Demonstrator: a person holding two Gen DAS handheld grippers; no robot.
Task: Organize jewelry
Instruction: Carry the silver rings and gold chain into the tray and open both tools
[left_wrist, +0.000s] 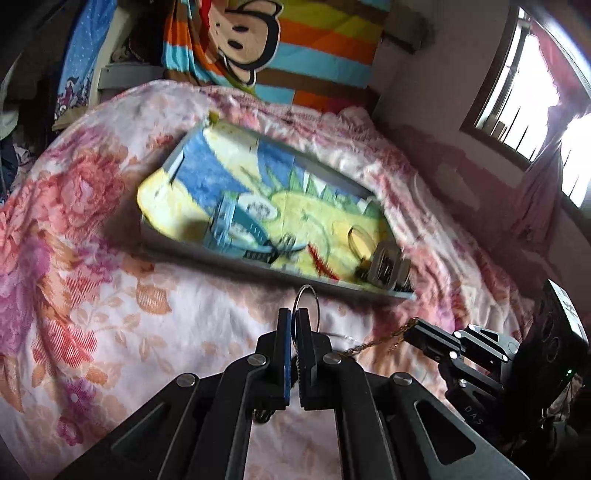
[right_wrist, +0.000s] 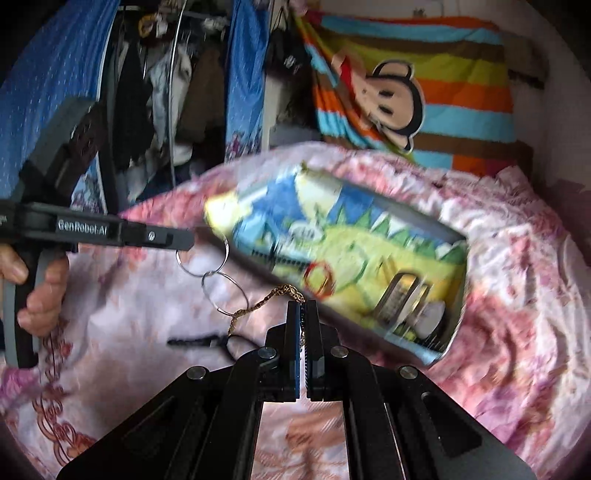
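My left gripper (left_wrist: 294, 314) is shut on a thin silver ring (left_wrist: 306, 302) of a linked-hoop piece, held above the floral bedspread. In the right wrist view the left gripper (right_wrist: 184, 238) shows at the left with the silver hoops (right_wrist: 218, 284) hanging from it. My right gripper (right_wrist: 302, 306) is shut on a gold chain (right_wrist: 266, 301) that runs to the hoops; it also shows in the left wrist view (left_wrist: 410, 326) with the chain (left_wrist: 373, 343). A grey tray (left_wrist: 229, 258) lined with a dinosaur-print cloth (left_wrist: 295, 214) lies ahead, holding a blue watch (left_wrist: 236, 229) and other blurred pieces.
A red ring (right_wrist: 318, 278) and metal-framed items (right_wrist: 406, 299) lie in the tray's right part. A black object (right_wrist: 195, 341) lies on the floral bedspread (left_wrist: 92, 258). A striped monkey blanket (left_wrist: 266, 44) hangs at the back; a window (left_wrist: 535, 92) is at the right.
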